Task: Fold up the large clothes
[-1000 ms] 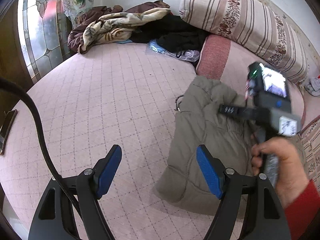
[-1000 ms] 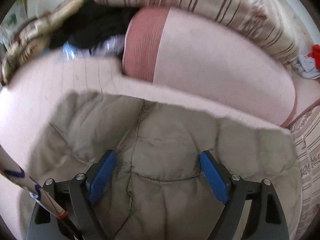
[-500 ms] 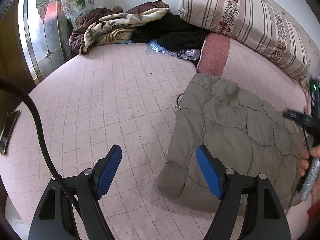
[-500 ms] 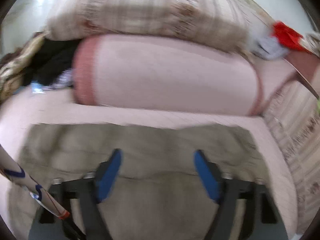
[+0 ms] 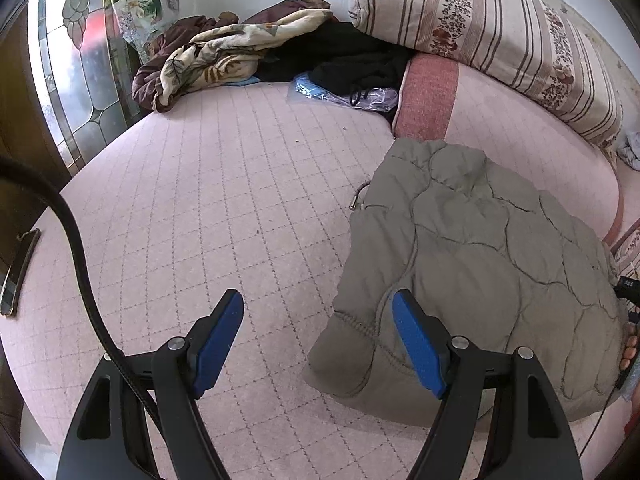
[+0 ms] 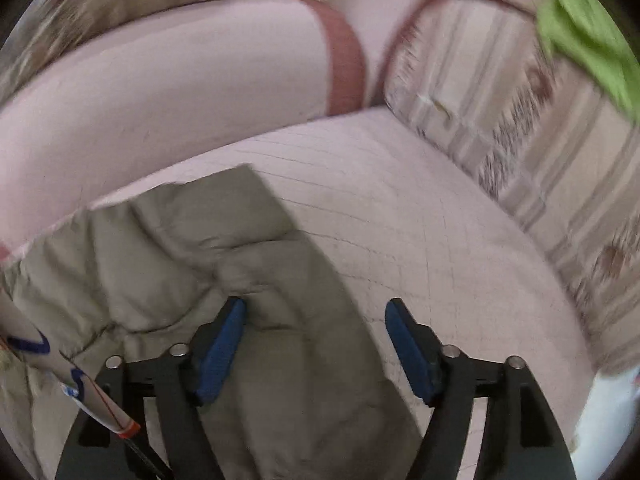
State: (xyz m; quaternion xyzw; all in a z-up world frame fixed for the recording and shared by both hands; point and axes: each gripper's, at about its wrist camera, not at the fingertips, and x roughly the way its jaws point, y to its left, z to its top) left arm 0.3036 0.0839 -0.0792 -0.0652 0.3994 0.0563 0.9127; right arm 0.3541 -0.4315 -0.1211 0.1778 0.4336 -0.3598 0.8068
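On the pink quilted bedspread (image 5: 224, 184), in the right half of the left wrist view, lies the olive quilted jacket (image 5: 472, 264), bundled into a puffy heap with its ribbed cuff end toward the lower centre of the frame. A small cord with a metal tip (image 5: 358, 196) pokes out at its upper left edge. In the right wrist view the same jacket (image 6: 168, 248) fills the lower left, one long panel running down between my fingers toward the bottom of the frame.

My left gripper (image 5: 318, 344) hangs over the bedspread with its blue pads spread wide and nothing between them; the right pad sits in front of the jacket's cuff edge, and I cannot tell whether it touches. My right gripper (image 6: 316, 344) is opening its jaws; the jacket's panel lies between them, the left pad right at a fold of the fabric, the right pad over bare bedspread, so nothing is clamped.

Behind the jacket, upper right in the left wrist view, a pink bolster with a red band (image 5: 432, 100) lies under a striped flowered pillow (image 5: 492, 20). At upper centre sits a heap of dark and patterned clothes (image 5: 240, 52), with a stained-glass door panel (image 5: 76, 80) at upper left. A green cloth (image 6: 588, 36) blurs in the right view's upper right corner.
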